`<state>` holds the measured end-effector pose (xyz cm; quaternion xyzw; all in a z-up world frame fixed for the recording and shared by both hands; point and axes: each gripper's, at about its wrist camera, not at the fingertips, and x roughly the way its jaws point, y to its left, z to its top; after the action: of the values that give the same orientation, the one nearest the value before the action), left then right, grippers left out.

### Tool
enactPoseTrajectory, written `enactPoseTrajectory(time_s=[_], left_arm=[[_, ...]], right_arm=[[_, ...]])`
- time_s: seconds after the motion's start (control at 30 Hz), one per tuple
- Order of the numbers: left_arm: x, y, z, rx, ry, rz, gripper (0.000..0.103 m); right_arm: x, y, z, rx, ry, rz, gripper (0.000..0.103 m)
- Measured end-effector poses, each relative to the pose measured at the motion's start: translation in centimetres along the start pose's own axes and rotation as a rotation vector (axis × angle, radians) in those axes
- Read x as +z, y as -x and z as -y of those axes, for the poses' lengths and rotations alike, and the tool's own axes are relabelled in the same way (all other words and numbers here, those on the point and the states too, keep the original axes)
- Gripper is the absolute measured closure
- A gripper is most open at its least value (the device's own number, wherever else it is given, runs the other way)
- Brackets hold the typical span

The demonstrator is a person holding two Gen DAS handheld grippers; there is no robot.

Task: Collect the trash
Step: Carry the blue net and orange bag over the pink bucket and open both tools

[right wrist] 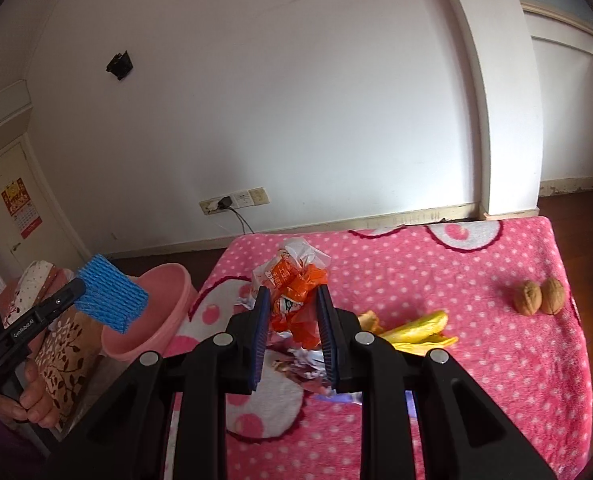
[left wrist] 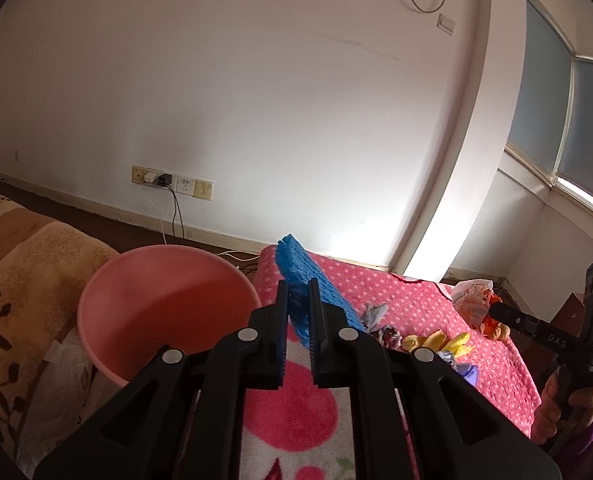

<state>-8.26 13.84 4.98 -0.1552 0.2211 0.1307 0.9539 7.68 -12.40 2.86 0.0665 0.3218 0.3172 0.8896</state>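
The left gripper (left wrist: 298, 300) is clamping a blue foam net (left wrist: 308, 280), with the pink basin (left wrist: 136, 280) at nine o'clock. The right gripper (right wrist: 294, 304) is pinching an orange wrapper (right wrist: 296, 292) above the pink blanket (right wrist: 476, 340).

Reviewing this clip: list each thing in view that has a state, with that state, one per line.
left gripper: shut on the blue foam net
blue foam net: held, lifted near the basin
right gripper: shut on the orange wrapper
orange wrapper: crumpled, pinched between the pads
pink basin: upright, no trash visible inside
banana peel: lying on the blanket
two walnuts: whole, side by side
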Motion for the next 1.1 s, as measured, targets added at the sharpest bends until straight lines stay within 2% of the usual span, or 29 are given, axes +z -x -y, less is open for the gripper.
enactPoseTrajectory(time_s=[0.23, 0.53, 0.77, 1.1], left_arm=[[0.3, 0.4, -4.6, 0.086, 0.071, 0.011, 0.095], [-0.5, -0.8, -9.3, 0.191, 0.105, -0.002, 0.095], [-1.6, -2.3, -11.5, 0.225, 0.101, -0.050, 0.094], [-2.7, -4.2, -13.5, 0.204, 0.130, -0.114, 0.093]], right_arm=[[0.4, -4.7, -7.3, 0.127, 0.090, -0.068, 0.081], [-0.7, -10.9, -14.0, 0.221, 0.179, -0.167, 0.080], [-2.4, -15.1, -16.8, 0.241, 0.208, -0.246, 0.080], [-4.0, -18.3, -18.1, 0.236, 0.222, -0.323, 0.076]])
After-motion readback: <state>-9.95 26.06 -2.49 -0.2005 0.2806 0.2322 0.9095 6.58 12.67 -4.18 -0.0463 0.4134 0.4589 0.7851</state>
